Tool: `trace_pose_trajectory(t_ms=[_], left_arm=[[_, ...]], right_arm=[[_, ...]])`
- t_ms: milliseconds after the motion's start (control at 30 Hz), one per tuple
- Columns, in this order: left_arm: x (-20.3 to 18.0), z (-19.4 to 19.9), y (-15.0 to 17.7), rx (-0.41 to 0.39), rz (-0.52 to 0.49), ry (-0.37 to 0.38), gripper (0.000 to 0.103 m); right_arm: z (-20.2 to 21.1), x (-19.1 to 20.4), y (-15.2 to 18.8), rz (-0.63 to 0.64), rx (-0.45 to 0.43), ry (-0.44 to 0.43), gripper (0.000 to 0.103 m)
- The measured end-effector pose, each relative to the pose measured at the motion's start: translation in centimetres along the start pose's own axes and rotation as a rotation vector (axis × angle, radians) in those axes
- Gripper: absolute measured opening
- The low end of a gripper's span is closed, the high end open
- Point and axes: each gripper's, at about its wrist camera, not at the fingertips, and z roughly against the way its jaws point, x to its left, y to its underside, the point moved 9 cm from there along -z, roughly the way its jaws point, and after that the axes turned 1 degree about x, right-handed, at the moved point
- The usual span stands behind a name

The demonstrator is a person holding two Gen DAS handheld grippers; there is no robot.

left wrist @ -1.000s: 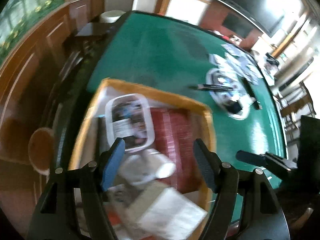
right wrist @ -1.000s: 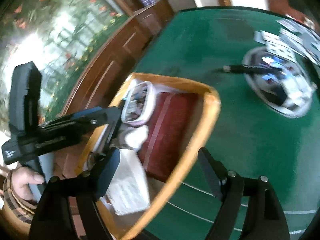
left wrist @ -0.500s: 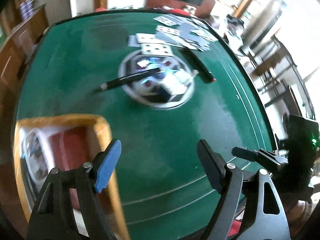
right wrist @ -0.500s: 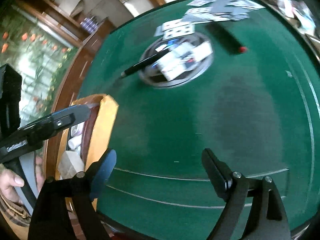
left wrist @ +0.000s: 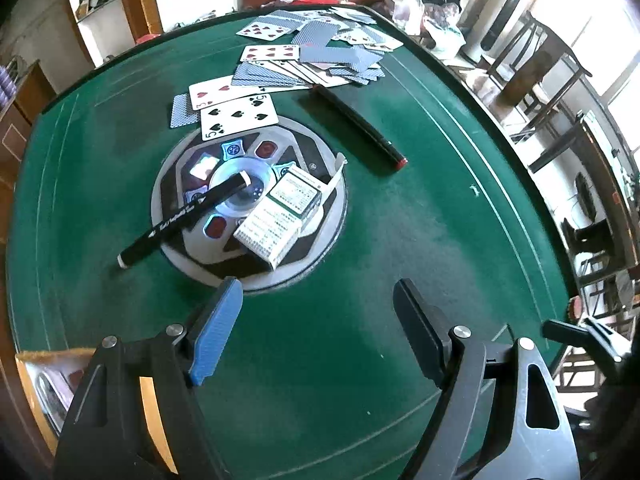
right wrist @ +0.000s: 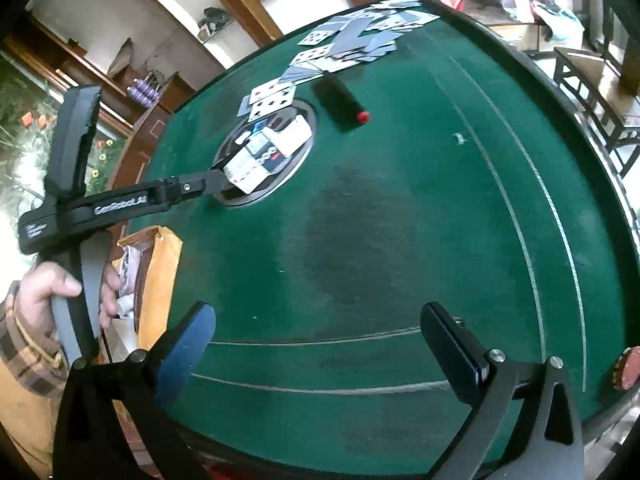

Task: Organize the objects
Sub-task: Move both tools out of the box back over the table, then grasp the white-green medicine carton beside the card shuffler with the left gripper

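In the left wrist view, the left gripper is seen spread wide above the green table, with nothing held between the blue pad and the black one. Just beyond the pads, a round console is set into the felt; a black marker is laid across its left rim, one end over the felt, and a white card box is tilted on its right half, an open flap raised behind it. A second dark pen with a red tip is found on the felt to the right of the console, and scattered playing cards are spread toward the far edge. A wooden tray is cut off at the lower left corner, and its contents are too blurred to be named. At the right edge only a fragment of the right gripper is caught. In the right wrist view, the right gripper is likewise held fully apart over bare felt, gripping nothing. The left gripper is seen from the side, its tip reaching the near rim of the console and hiding the marker; its jaw opening cannot be judged here. The hand on its handle is partly covered by the grip, the tray is mostly hidden behind it, and the red-tipped pen is smeared by blur.
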Motion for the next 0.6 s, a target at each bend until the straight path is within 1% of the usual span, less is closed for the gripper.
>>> trace_pose_trajectory(t_ms=[233,367,600], left_arm=[[1.3,-2.2,-2.3,-0.023,-0.041,-0.066,0.079],[2.4,-4.3,-3.1,-0.006,-0.033,-0.094,0.079],[2.3,-6.1,-3.7,0.001,-0.037,-0.100,0.079]], right_arm=[[0.5,-1.9,0.4,-0.031,-0.001,0.020,0.103],[0.8,-2.5,0.7,-0.036,0.003,0.027,0.103],[1.3,-3.6,0.8,-0.046,0.006,0.045,0.103]])
